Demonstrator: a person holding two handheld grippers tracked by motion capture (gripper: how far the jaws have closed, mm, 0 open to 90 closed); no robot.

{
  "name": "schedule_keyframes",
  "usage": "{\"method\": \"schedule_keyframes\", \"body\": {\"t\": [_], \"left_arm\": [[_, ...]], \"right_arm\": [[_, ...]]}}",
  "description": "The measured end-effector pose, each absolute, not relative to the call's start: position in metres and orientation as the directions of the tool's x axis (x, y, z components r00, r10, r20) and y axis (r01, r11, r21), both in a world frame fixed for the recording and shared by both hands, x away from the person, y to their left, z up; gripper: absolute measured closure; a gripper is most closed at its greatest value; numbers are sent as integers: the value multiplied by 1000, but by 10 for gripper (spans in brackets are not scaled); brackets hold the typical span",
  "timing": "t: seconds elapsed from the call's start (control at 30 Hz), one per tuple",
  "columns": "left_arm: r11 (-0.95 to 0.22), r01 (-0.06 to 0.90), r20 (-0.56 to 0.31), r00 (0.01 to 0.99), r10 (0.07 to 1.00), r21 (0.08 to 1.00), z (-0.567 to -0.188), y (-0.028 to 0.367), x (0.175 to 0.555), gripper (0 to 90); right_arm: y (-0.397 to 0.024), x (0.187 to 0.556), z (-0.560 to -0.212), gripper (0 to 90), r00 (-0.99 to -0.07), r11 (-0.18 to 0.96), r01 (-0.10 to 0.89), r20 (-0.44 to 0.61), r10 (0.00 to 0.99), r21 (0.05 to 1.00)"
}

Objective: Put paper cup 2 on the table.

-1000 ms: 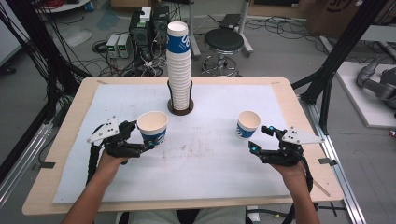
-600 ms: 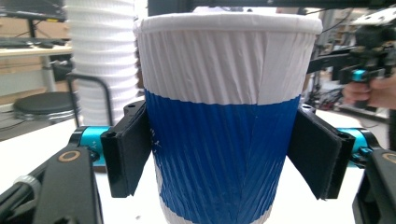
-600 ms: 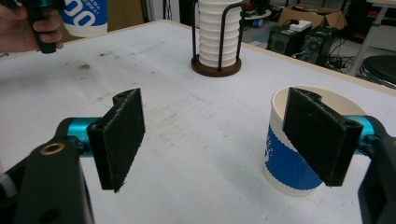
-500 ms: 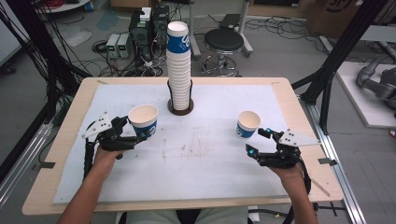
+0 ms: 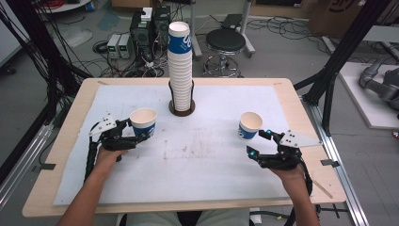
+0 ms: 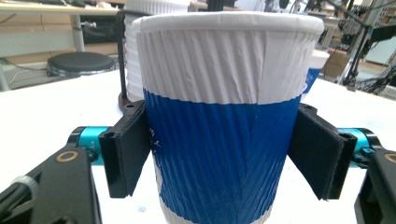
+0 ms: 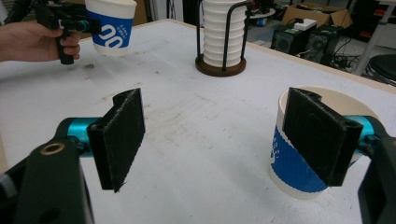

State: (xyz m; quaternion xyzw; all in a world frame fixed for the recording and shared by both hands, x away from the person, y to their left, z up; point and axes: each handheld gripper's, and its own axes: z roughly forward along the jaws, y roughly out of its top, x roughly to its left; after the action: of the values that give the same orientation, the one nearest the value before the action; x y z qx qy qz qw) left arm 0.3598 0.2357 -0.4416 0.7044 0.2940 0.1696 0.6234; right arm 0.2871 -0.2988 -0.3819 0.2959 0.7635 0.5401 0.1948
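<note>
A blue-and-white ribbed paper cup sits between the jaws of my left gripper at the table's left. The pads still press its blue band, though the jaws have just been opening a little. A second paper cup stands on the white mat at the right. My right gripper is open just in front of that cup. The cup is behind the right-hand pad, not between the jaws. The far cup also shows in the right gripper view, held by a hand.
A tall stack of the same cups stands in a black wire holder with a round brown base at the back centre. The white mat covers most of the wooden table. A stool and electronics stand on the floor beyond.
My left gripper has carried its cup to the left, away from the stack, and a little lower. The right gripper and its cup have not moved.
</note>
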Motion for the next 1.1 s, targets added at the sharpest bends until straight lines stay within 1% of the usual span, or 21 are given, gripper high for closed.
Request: {"method": "schedule_keyframes", "body": {"t": [0.27, 0.4, 0.5, 0.67, 0.9, 1.1], "left_arm": [[-153, 248, -91, 753, 651, 957, -448, 230, 362, 257], [-222, 268, -56, 746, 663, 937, -451, 227, 362, 257], [-239, 276, -48, 742, 669, 931, -450, 227, 360, 256], [-290, 275, -8, 737, 676, 917, -447, 227, 352, 256], [-296, 296, -12, 725, 689, 908, -447, 231, 346, 250], [-294, 340, -37, 708, 705, 893, -449, 234, 342, 219]], "right_arm": [[-301, 287, -382, 216, -746, 235, 253, 35, 665, 939], [-301, 287, -383, 216, -750, 236, 256, 38, 661, 937], [-300, 287, -382, 216, -750, 235, 256, 40, 660, 938], [-300, 286, -383, 216, -748, 237, 261, 41, 662, 936], [-301, 286, -382, 216, -749, 237, 255, 37, 661, 938], [-304, 287, -383, 216, -744, 230, 264, 46, 666, 937]]}}
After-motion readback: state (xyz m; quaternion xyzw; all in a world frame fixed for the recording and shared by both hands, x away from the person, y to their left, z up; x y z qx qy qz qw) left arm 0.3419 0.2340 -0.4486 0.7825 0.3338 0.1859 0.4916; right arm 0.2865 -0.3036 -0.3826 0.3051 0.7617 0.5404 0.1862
